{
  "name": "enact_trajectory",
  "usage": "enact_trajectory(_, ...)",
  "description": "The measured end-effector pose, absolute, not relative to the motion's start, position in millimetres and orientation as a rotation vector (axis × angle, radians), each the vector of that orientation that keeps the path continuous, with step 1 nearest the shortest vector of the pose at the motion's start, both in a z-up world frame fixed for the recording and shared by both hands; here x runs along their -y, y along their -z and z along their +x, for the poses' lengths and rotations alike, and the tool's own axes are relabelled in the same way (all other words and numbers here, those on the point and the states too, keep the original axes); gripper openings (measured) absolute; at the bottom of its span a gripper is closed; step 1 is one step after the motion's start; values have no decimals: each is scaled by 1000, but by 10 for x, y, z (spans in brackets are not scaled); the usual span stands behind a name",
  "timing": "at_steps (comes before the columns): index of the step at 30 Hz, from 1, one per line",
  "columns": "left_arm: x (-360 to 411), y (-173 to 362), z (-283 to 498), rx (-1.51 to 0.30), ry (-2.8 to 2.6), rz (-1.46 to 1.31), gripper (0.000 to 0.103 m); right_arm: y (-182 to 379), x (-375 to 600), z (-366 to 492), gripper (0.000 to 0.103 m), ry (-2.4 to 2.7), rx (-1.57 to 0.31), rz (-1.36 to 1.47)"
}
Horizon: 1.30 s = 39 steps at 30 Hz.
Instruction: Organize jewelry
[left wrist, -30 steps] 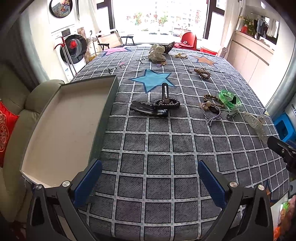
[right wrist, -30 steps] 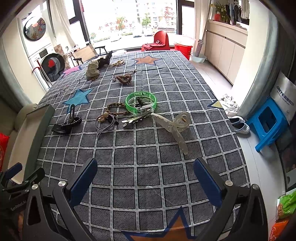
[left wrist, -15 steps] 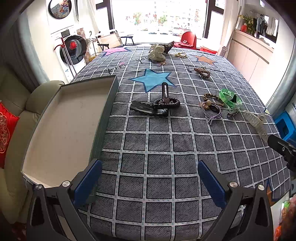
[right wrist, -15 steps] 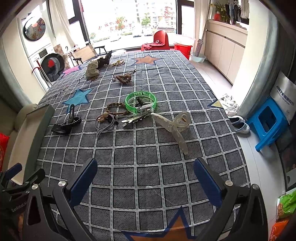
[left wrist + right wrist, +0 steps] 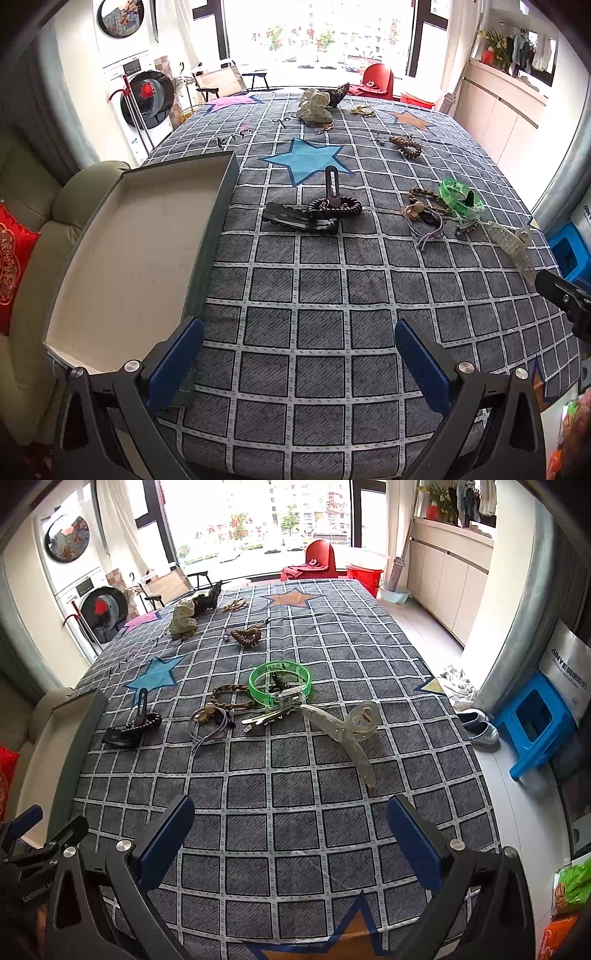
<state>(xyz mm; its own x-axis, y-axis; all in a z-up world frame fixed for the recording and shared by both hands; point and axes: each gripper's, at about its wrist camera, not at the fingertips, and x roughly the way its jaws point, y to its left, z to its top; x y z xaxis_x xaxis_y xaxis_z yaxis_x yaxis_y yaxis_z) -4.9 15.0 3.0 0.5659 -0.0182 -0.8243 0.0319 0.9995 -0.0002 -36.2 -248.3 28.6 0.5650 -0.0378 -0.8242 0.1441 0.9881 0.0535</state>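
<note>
- Both claws spread wide, nothing held: left gripper [image 5: 298, 363] and right gripper [image 5: 290, 840] hover over bare cloth at the near edge of the table [image 5: 295, 834].
- Jewelry is all out on the cloth, none in the box [image 5: 122, 258], which sits at my left with its rim just beside the left claw's inner finger.
- Nearest pile: black hair clip [image 5: 299, 220] touching the dark bead bracelet [image 5: 334, 207], with a grey clip lying across it. I'd expect a pinch there to drag two pieces at once.
- Right-side cluster is worse: green bangle [image 5: 279, 683], clear claw clip [image 5: 345, 731], purple hair ties [image 5: 208, 722] and braided cord [image 5: 229, 696] overlap. Loops could snag a finger.
- Cloth is soft; a low, flat clip likely means pinching fabric along with it.
- Box overhangs the table edge on the left, I think; a bump could tip it.
</note>
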Motion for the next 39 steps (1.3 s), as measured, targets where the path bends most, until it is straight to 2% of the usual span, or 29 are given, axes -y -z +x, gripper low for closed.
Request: enact_trajectory(39,-129,-104,53,-966,22,23,103,-324,2539,-282,103,111,-956,141)
